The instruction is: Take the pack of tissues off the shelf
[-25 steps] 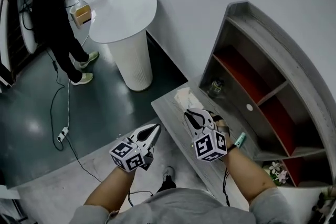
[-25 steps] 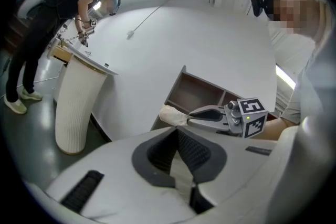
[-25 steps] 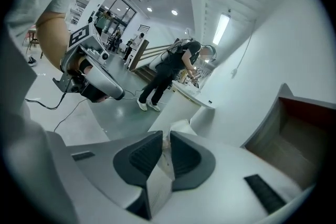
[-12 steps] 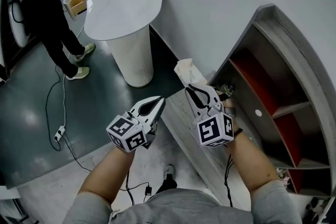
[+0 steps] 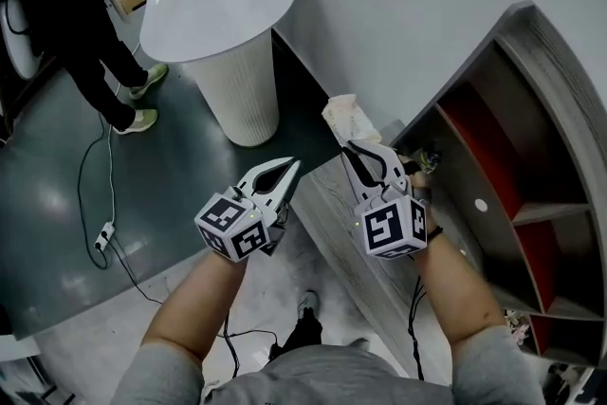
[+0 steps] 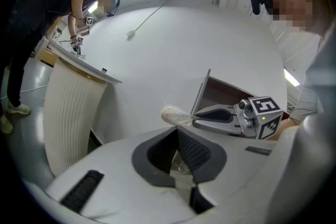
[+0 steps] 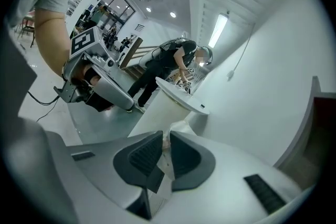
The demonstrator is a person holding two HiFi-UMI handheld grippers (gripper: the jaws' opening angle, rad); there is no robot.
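Grey shelf [image 5: 560, 76] flanks right gripper [image 5: 357, 147] clamping tissue pack [image 5: 343, 117].

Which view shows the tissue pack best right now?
Head view: most of the tissue pack shows, clamped in the right gripper. Left gripper view catches one end; right gripper view only a sliver between its fingers.

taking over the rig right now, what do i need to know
Right hand-held gripper: shut on the pack of tissues, gripping it by one end.
Left hand-held gripper: shut, empty, level beside the right one.
Pack: in the air past the end of the shelf, not touching it.
Done: pack grasped and off the shelf.
Left: probably just hold the grip and carry it clear.
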